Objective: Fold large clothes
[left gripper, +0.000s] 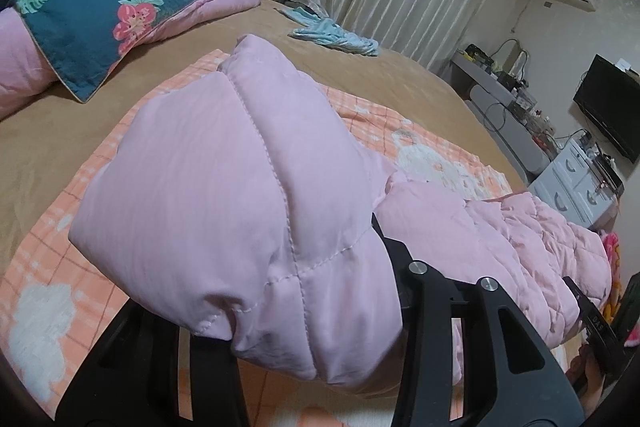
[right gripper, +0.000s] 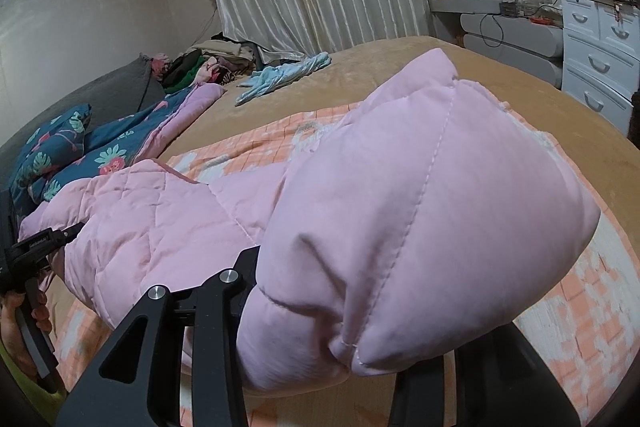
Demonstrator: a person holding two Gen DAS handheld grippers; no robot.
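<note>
A pink quilted padded jacket [left gripper: 224, 195] is lifted above an orange checked blanket [left gripper: 48, 267] on the bed. My left gripper [left gripper: 312, 339] is shut on one end of the jacket; the fabric bulges over the fingertips and hides them. My right gripper [right gripper: 340, 327] is shut on the other end [right gripper: 400, 211], fingertips also hidden by fabric. The jacket's quilted middle [right gripper: 152, 227] sags between the two grippers. The right gripper shows at the right edge of the left wrist view [left gripper: 596, 323], and the left gripper at the left edge of the right wrist view [right gripper: 36, 247].
A tan bedsheet [left gripper: 360, 67] covers the bed. A floral blue and pink duvet [left gripper: 88, 11] lies at the head. A light blue garment [left gripper: 336, 37] lies far across. A clothes pile [right gripper: 216, 61] sits by the curtains. White drawers [right gripper: 596, 55] and a desk stand beside the bed.
</note>
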